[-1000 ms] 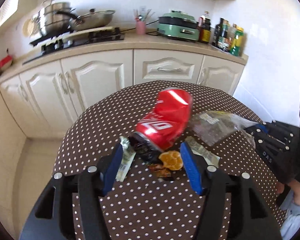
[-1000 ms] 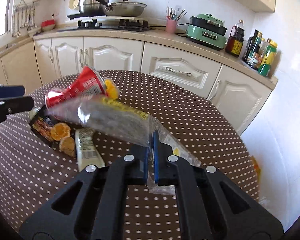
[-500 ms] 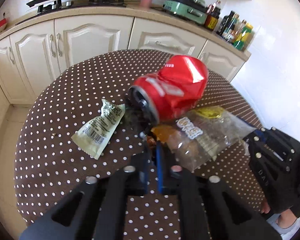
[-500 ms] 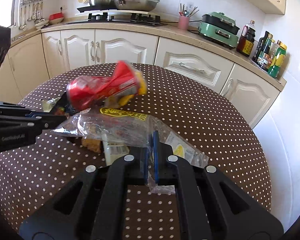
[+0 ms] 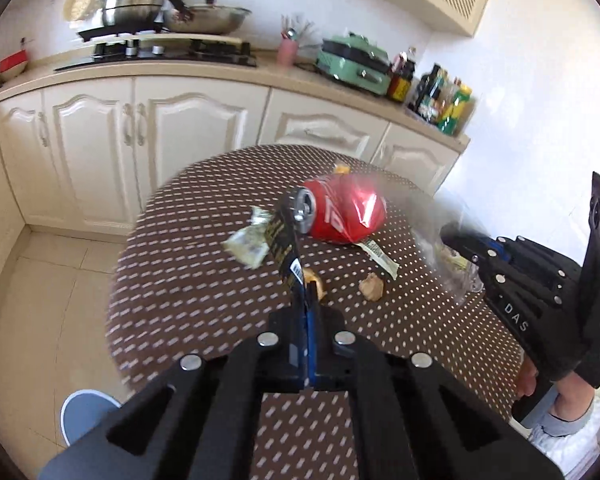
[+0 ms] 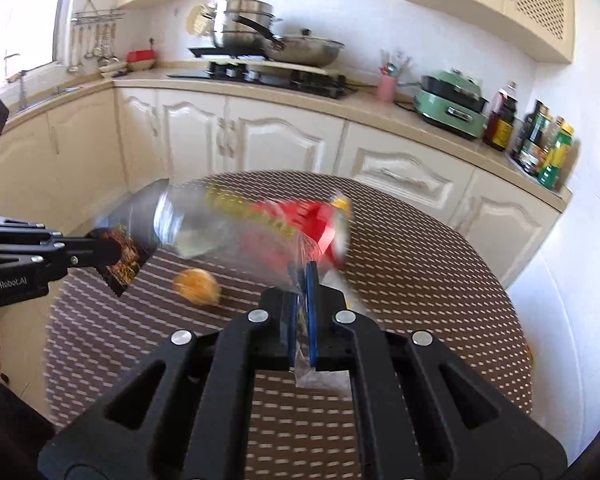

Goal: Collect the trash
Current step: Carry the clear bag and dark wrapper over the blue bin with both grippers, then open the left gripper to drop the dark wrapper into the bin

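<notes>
Glossy black wrapper newly pinched, off dotted tablecloth.

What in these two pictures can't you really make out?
- Right wrist view: contents of the clear plastic bag, smeared by motion blur.
- Left wrist view: print on the dark wrapper, seen edge-on in the left hand-held gripper.
- Both views: labels on the counter bottles, too small.

The right gripper pinches a clear bag, blurred, that stretches left above the dotted table. Behind it lies a red can. An orange peel rests on the table. At left, the left gripper clamps a dark wrapper.
</notes>
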Available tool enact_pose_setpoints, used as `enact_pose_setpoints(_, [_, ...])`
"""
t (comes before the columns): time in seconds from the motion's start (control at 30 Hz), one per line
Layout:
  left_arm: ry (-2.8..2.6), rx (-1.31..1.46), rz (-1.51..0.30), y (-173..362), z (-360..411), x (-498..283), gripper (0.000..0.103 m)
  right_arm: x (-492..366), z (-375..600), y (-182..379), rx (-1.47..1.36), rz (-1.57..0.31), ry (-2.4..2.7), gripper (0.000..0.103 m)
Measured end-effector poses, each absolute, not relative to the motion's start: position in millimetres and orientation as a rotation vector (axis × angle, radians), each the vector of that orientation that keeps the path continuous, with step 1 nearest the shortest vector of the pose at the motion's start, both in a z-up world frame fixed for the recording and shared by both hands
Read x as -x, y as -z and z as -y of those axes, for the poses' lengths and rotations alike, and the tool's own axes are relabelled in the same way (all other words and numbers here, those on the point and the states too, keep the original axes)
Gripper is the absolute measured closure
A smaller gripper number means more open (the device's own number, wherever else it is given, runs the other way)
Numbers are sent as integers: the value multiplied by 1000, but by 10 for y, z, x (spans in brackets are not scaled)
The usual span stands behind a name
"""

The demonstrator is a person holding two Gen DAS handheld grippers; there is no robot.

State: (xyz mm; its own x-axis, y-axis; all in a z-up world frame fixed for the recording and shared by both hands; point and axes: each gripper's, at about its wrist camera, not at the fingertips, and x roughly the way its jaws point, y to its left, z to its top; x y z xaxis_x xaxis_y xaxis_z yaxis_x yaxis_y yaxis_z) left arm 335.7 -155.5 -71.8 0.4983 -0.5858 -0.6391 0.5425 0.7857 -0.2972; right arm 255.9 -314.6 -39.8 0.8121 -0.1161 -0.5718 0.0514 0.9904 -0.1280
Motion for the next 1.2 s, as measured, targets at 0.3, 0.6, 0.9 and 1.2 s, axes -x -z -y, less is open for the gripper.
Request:
enact_pose_setpoints(0.3, [568,177,-736,653,287,-3008,102,-2588,1878,178,151,-580,-127,99])
enact_pose_setpoints(0.6, [324,281,-794,1207,-1132,-2896,102,-2855,235,588,183,-680,-413,99])
enact_pose_setpoints(0.9, [105,421,-1058,2689,-1999,-3201,102,-3286,-972,2208,147,-1010,-543,99])
enact_pose_setpoints(1.2, [62,513,-1206,3737,-2189,-3629,102,-3675,-1248,3285,89,-1182,-496,99])
